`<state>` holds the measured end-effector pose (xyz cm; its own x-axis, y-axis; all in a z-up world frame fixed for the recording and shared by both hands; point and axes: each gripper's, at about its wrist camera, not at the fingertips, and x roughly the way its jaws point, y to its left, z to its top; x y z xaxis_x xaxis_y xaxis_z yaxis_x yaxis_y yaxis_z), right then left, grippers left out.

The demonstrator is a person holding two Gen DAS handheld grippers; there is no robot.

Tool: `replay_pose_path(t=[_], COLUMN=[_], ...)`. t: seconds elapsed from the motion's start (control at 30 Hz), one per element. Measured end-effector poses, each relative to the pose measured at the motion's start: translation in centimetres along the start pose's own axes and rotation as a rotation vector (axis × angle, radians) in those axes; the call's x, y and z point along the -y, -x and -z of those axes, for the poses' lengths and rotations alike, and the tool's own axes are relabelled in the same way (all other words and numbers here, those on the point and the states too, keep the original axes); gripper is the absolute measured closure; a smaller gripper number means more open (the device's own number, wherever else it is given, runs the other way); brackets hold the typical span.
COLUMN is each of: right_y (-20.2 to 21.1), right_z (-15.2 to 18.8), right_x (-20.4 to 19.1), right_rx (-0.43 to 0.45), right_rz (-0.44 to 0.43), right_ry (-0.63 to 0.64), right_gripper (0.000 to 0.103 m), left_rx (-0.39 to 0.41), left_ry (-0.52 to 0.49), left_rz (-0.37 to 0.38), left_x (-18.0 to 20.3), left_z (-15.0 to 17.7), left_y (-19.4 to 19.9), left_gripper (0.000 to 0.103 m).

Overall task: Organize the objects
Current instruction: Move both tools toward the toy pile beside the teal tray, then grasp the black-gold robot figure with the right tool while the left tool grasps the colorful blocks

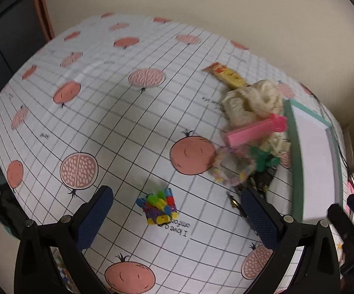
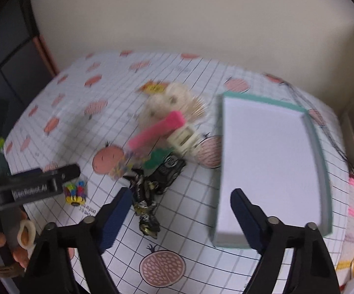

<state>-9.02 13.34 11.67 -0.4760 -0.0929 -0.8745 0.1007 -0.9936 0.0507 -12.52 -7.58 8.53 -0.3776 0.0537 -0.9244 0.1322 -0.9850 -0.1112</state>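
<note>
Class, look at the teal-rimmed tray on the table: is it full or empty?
Empty. The teal-rimmed tray shows only its bare white floor; the toys lie heaped beside it.

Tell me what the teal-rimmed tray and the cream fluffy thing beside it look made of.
Shallow teal-rimmed tray: probably cardboard or thin board, matte, with crisp flat walls and a plain white floor. Cream fluffy bundle: seemingly plush fabric, with a looped, fuzzy surface; blur leaves it uncertain.

Even, soft indoor light, no glare. Faint shadows on the bench (image 1: 118,127). Heavy motion blur, worst in right wrist view. Strong fisheye bending, dark vignetted corners.
</note>
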Motion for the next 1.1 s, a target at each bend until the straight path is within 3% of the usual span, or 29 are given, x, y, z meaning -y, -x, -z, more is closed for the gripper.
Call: replay_pose_path(t=[0.17,0.3,0.43,0.53,0.67,0.7,0.77,1.1], right_y=[-3.3,-5.2,-6.5,-7.2,-7.9,-8.0,-8.2,-9.6], right_z=[-0.4,0.2,0.8,1.2,1.6,1.7,1.9,2.4], right_x=[-0.9,-1.0,-1.7,-2.0,-3.0,-3.1,-3.2,-3.3], right_rx=[-0.06,-0.097,-0.138,-0.168,-0.192,-0.198,-0.21,-0.262], right_rz=[-0.054,-0.103,-0.109,-0.134,-0.102,-0.103,-0.108,-0.076], right_ry=[0.019,-0.015,-0.016,-0.031,0.0,-0.001,0.001,0.013], right_gripper=[0.03,0.035,0.042,0.047,0.056,0.058,0.059,0.061], left_rx=[-0.054,-0.063,-0.088,-0.122,-0.134,-0.138,-0.146,-0.195], left_ry=[0.015,0.029,0.034,0.055,0.059,0.06,0.055,0.056], left_rz=[-0.035,-0.018,-0.042,-0.005,-0.018,-0.012,-0.006,-0.005], left_x=[-0.1,-0.7,-1.3,-1.9,-2.0,-2.0,-1.8,-1.4], left_z=[-1.1,-0.9,-0.2,0.2,0.6,0.7,0.8,1.1], left_y=[-2.3,-3.9,-5.2,-5.7,-6.1,-6.1,-6.1,-6.9], left_gripper=[0.001,0.003,0.006,0.006,0.006,0.007,0.021,0.029])
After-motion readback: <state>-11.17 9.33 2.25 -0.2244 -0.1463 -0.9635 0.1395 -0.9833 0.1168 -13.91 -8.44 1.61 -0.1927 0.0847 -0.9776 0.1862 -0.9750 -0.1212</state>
